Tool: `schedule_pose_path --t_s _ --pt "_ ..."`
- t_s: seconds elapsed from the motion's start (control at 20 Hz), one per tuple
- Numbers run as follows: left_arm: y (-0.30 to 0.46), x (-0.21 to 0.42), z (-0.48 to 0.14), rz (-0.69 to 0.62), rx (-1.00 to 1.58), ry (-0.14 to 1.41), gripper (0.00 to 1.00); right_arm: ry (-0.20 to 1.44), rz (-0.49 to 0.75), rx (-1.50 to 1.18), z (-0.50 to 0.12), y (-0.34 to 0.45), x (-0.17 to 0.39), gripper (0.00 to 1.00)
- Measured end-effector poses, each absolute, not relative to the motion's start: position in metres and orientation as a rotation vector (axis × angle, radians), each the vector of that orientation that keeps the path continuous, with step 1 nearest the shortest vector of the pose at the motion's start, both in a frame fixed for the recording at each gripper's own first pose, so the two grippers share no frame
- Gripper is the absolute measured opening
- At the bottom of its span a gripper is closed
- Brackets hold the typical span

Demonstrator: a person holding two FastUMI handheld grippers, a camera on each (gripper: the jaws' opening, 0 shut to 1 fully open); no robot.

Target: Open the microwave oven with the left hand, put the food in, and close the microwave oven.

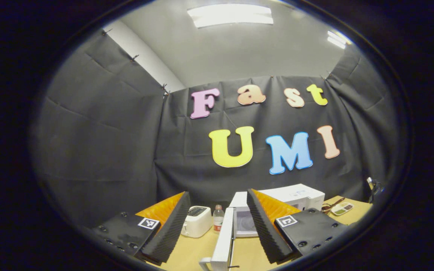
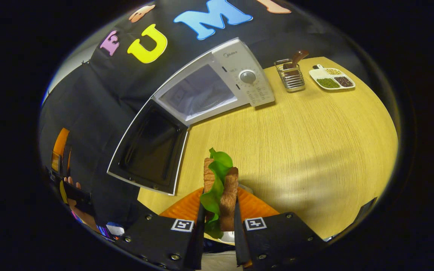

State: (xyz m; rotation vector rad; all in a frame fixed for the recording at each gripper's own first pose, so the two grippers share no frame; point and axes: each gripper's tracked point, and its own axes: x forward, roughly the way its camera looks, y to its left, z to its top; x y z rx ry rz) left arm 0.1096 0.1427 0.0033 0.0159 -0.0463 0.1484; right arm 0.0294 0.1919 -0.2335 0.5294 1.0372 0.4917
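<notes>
Door: swinging wide open toward the booth wall, inner face showing in the right gripper view; in the left gripper view its white edge is standing upright between the left jaws, touching neither as far as I can tell.
Microwave: sitting at the back of the surface; cavity mouth is facing the room, apparently bare inside, so judged ready to take the food.
Left gripper: jaws spread apart, gripping nothing; hanging back near the door edge, likely parked there so it can push the door shut afterwards.
Right gripper: jaws pinching the sandwich from both sides, holding it on edge above the surface.
Sandwich: bread and green leaf, standing upright in the jaws; well short of the cavity, so the loading step is judged not yet done.
Route: cavity is lying up and left of the food; the open door is flanking that path on the left, so the approach is needing to stay right of it.
Toaster: white, left of the microwave.
Bottle: between toaster and door, near the door's swing.
Wire holder: right of the microwave, holding a dark utensil; clear of the route.
Tray: far right corner, three portions of grains or beans.
</notes>
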Motion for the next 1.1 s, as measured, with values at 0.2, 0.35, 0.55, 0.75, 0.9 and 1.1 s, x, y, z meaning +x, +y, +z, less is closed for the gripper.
schedule_pose_path --t_s 0.2,0.35,0.55,0.75,0.9,1.1 --pt "0.170 0.141 -0.010 0.111 -0.007 -0.041 0.97 0.970 0.445 0.546 -0.222 0.216 0.058 0.31" --pt "0.190 0.157 -0.021 0.096 -0.027 -0.026 0.97 0.925 0.418 0.561 -0.215 0.238 0.080 0.35" --pt "0.218 0.168 -0.033 0.072 -0.015 -0.009 0.96 0.859 0.382 0.602 -0.213 0.271 0.112 0.35" --pt "0.247 0.170 -0.042 0.079 -0.008 0.004 0.96 0.789 0.357 0.624 -0.214 0.306 0.149 0.35" --pt "0.271 0.166 -0.049 0.098 -0.009 0.024 0.97 0.723 0.321 0.635 -0.214 0.324 0.179 0.35" --pt "0.305 0.157 -0.050 0.152 0.022 0.030 0.97 0.639 0.284 0.675 -0.215 0.344 0.217 0.35"
